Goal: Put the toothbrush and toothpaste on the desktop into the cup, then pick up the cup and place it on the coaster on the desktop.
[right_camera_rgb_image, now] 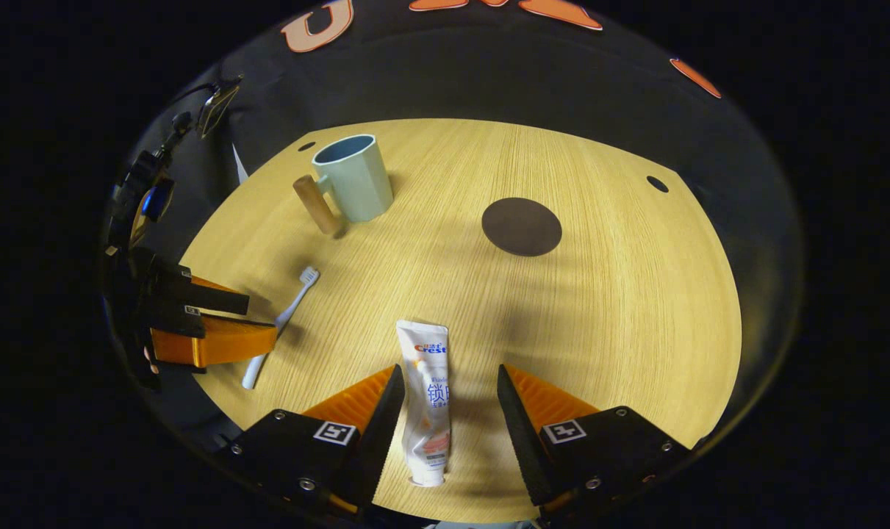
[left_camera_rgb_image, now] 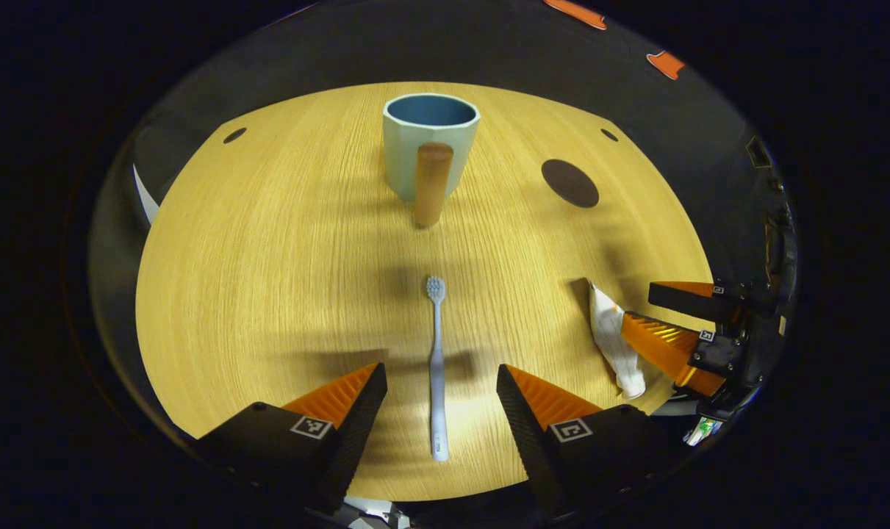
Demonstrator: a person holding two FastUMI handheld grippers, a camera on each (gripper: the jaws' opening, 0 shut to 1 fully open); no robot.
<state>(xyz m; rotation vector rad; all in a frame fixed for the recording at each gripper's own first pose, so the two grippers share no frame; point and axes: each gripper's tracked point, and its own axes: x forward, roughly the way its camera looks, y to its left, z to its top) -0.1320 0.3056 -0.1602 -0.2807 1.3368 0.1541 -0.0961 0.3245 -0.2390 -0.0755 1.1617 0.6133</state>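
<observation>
The left gripper (left_camera_rgb_image: pixel 441 382) hung low over the near edge of the tabletop (left_camera_rgb_image: pixel 268 257) with its jaws spread wide, and the toothbrush (left_camera_rgb_image: pixel 436 367) lay flat between the two fingers without touching either, its bristle head pointing toward the far edge. In the right gripper view the same toothbrush (right_camera_rgb_image: pixel 283 323) lay near the left edge, partly covered by the left gripper (right_camera_rgb_image: pixel 209 323). The right gripper (right_camera_rgb_image: pixel 450 389) was likewise held low with its jaws apart, and the toothpaste (right_camera_rgb_image: pixel 428 397) lay flat between its fingers, cap end toward the near edge, with no finger pressing on it. In the left gripper view the toothpaste (left_camera_rgb_image: pixel 615 339) lay near the right edge, between the fingers of the right gripper (left_camera_rgb_image: pixel 654 316). The cup (left_camera_rgb_image: pixel 430 150) stood upright near the far edge of the tabletop, its wooden handle (left_camera_rgb_image: pixel 433 184) facing the left gripper. The round dark coaster (right_camera_rgb_image: pixel 522 226) lay flat toward the far edge, well apart from the cup (right_camera_rgb_image: pixel 353 180) and to its right in both views.
</observation>
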